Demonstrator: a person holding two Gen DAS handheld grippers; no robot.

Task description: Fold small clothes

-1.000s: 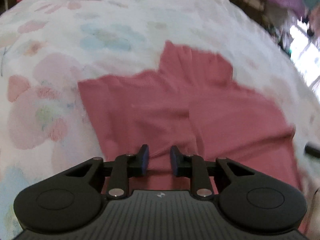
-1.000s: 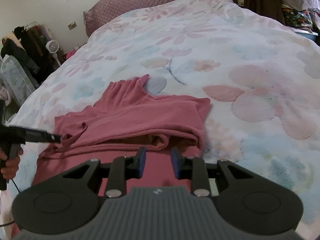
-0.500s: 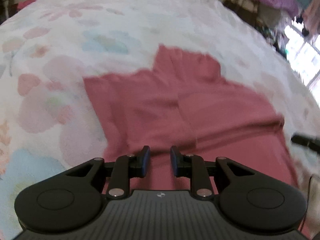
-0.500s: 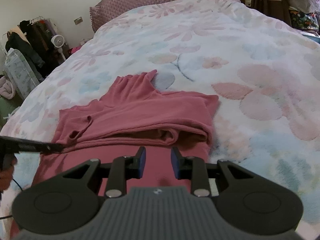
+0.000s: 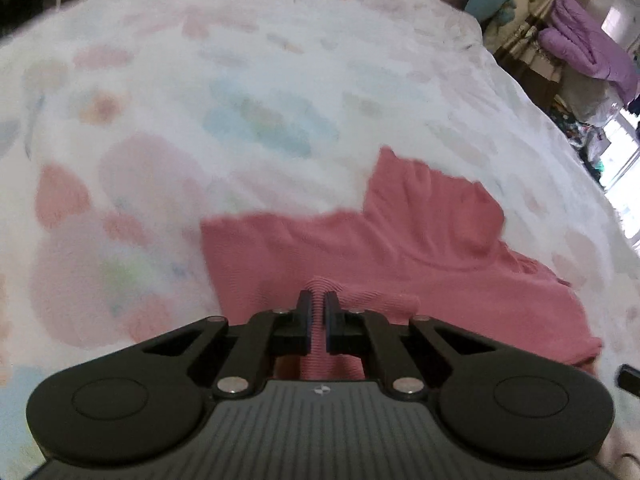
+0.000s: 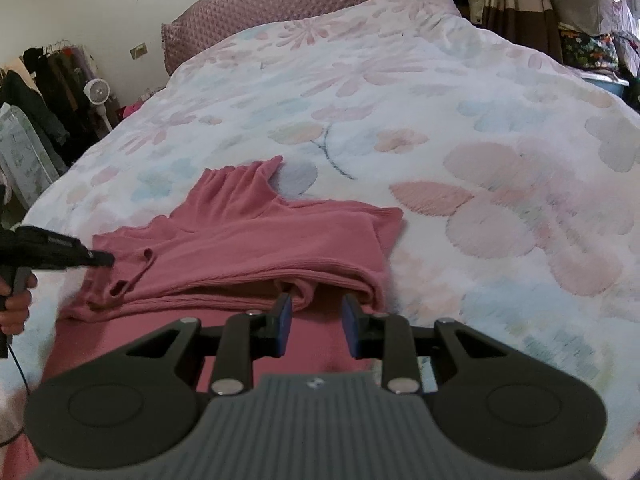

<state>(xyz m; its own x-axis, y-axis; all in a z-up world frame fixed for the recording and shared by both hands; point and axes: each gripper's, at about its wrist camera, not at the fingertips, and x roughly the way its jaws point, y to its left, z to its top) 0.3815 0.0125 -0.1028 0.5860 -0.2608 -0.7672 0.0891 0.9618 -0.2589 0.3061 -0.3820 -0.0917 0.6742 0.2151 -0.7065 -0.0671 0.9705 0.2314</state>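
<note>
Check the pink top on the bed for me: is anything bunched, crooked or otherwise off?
Yes. The pink top is folded unevenly: its near folded edge is rumpled, with a small loop of fabric sticking out on the left. The left gripper has just closed on a pinched ridge of the fabric. The right gripper is open above the fabric.

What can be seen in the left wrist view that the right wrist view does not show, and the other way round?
Only the left wrist view: the left gripper shut on a pinched ridge of the pink ribbed knit top; its jaws have just been closing.

Only the right wrist view: the right gripper open above the fabric, a white standing fan, and a hand on the other gripper's handle.

Both: the same top on the floral white bedspread.
</note>
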